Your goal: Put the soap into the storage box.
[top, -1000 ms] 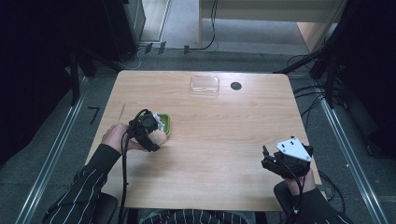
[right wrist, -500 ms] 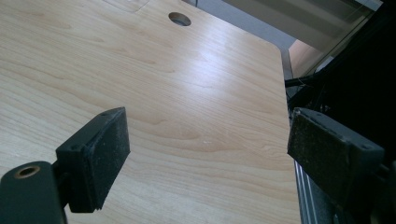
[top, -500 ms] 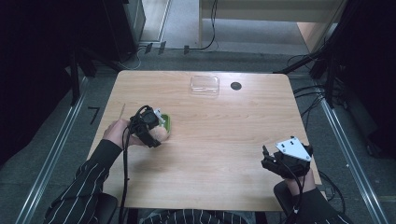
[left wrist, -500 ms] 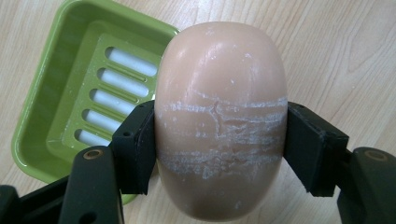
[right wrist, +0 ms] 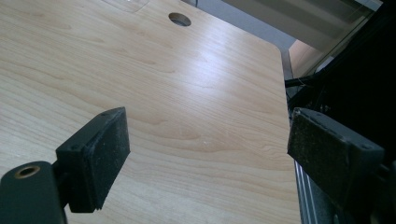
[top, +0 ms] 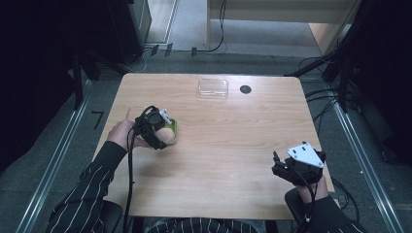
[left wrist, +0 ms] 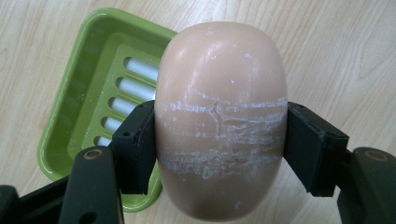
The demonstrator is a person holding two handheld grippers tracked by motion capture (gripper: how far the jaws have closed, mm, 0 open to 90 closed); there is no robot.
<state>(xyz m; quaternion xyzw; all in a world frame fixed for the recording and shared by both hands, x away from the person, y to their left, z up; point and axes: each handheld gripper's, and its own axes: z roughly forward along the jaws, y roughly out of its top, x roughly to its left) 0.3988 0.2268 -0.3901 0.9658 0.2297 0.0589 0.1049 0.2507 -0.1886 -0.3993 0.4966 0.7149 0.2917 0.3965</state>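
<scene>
A pale pink oval bar of soap (left wrist: 219,116), scuffed with white streaks, is clamped between the black pads of my left gripper (left wrist: 217,144). It hangs above the wood table, partly over the right edge of a green slotted soap dish (left wrist: 100,100). From above, that left gripper (top: 156,127) sits at the table's left with the green dish (top: 172,128) peeking out beside it. My right gripper (top: 284,168) rests near the front right corner of the table. Its jaws stand wide apart with nothing between them, and its pads (right wrist: 100,154) frame bare wood.
A clear plastic lid or tray (top: 213,88) lies at the far middle of the table, with a round cable hole (top: 245,89) just right of it. The table's right edge (right wrist: 287,88) runs close to my right gripper. Dark cables trail on the floor around.
My left gripper with the soap has shifted a little to the right and toward the far side, over the green dish. The right gripper has stayed put.
</scene>
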